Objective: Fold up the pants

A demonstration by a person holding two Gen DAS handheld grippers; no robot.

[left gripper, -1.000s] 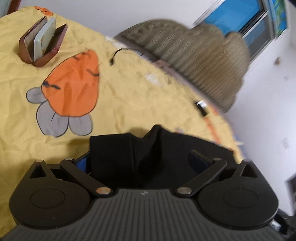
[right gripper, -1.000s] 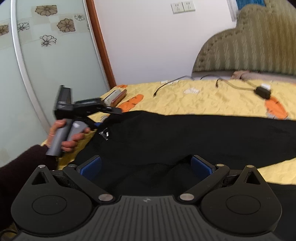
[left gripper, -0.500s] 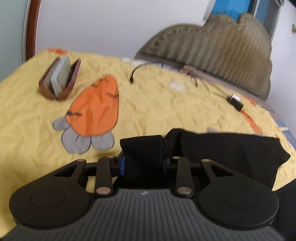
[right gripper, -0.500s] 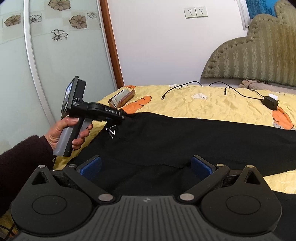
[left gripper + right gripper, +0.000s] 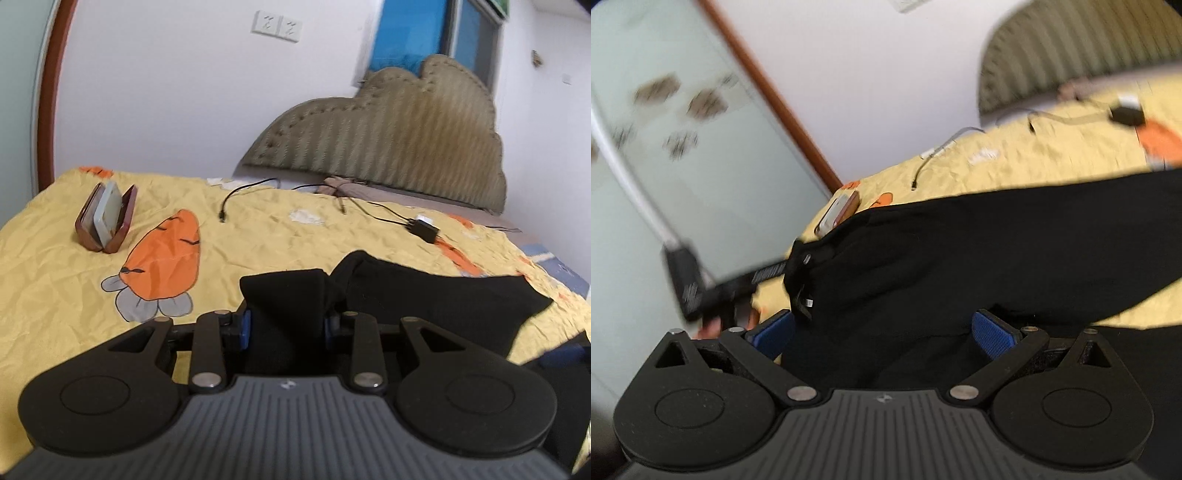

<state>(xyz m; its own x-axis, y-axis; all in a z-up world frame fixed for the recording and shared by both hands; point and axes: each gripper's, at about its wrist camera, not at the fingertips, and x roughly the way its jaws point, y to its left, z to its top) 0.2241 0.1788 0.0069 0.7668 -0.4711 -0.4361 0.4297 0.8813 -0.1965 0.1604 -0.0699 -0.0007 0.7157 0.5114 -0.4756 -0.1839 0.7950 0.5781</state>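
Note:
Black pants (image 5: pixel 979 251) lie across the yellow bedspread (image 5: pixel 258 236). My left gripper (image 5: pixel 286 325) is shut on a bunched corner of the pants (image 5: pixel 284 295), which fills the gap between its blue pads. The rest of the pants (image 5: pixel 443 302) trails to the right. In the right wrist view my right gripper (image 5: pixel 882 332) is open, its blue pads (image 5: pixel 991 334) wide apart with black cloth lying between them. The left gripper shows there at the pants' left end (image 5: pixel 768 273), held by a hand.
An open brown case (image 5: pixel 105 218) stands at the bed's back left. Black cables (image 5: pixel 243 188) and a charger (image 5: pixel 424 229) lie near the padded headboard (image 5: pixel 388 140). A glass sliding door (image 5: pixel 665 147) is at the left. The bedspread has an orange carrot print (image 5: pixel 162 258).
My left gripper has closed on the pants corner and turned level toward the headboard. The right gripper has stayed open and has tilted, with the view now blurred.

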